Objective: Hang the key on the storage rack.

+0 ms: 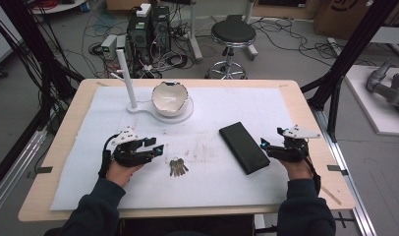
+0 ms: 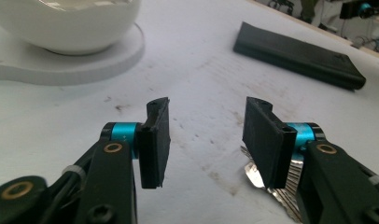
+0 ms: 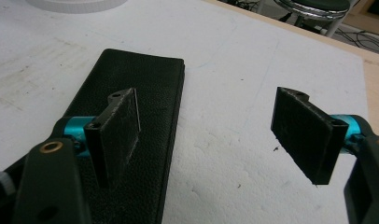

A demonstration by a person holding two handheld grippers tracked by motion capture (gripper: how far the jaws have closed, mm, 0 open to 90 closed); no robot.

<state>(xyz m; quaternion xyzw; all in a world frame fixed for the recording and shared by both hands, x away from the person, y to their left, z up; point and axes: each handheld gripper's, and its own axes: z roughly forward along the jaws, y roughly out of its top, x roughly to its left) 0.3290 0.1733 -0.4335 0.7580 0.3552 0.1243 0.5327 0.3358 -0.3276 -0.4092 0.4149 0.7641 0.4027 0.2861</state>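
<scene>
High view is showing the left gripper [image 1: 159,149], jaws apart and empty, hovering just beside the keys [image 1: 178,167] lying near the table's [image 1: 305,105] front edge. Right gripper [image 1: 264,145], jaws wide and empty, is hovering at the black wallet [image 1: 243,147]; a white bowl [image 1: 170,98] is sitting near the far edge, blocking nothing.

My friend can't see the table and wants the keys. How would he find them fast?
Start at the big white mat covering the wooden table. Look at its near edge, just beside the left gripper, where a small bunch of keys lies flat. It is the only shiny metal cluster; the wallet is a flat black slab, the bowl white and round.
</scene>
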